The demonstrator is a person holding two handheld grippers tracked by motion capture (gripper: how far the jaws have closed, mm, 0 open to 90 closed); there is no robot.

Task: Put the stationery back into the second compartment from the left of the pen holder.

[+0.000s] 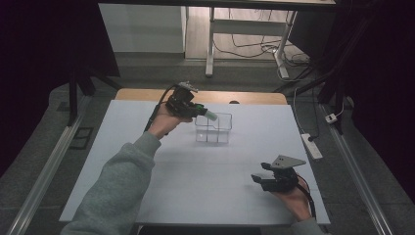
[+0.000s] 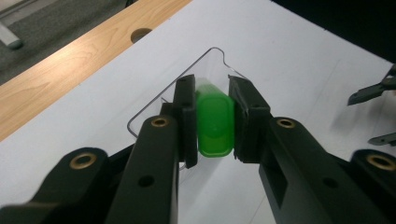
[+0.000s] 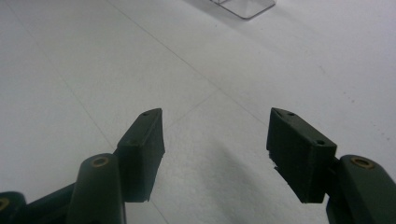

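Observation:
A green plastic piece [image 2: 215, 123] with a pale tip [image 1: 210, 115] sits clamped between the jaws of my left gripper [image 2: 214, 122], which is shut on it. In the high view the left gripper [image 1: 199, 112] hangs over the left rim of a clear plastic box [image 1: 214, 128] with compartments, its rim [image 2: 219, 52] showing beyond the jaws. My right gripper [image 1: 261, 178] rests near the table's front right, open, with only bare white surface between its fingers [image 3: 142, 140].
A white board [image 1: 195, 171] covers the table, with a wooden strip [image 1: 147, 94] and a round hole [image 2: 141, 33] at the far edge. The clear box's corner [image 3: 245, 7] lies ahead of the right gripper. A power strip [image 1: 311, 145] lies off the right edge.

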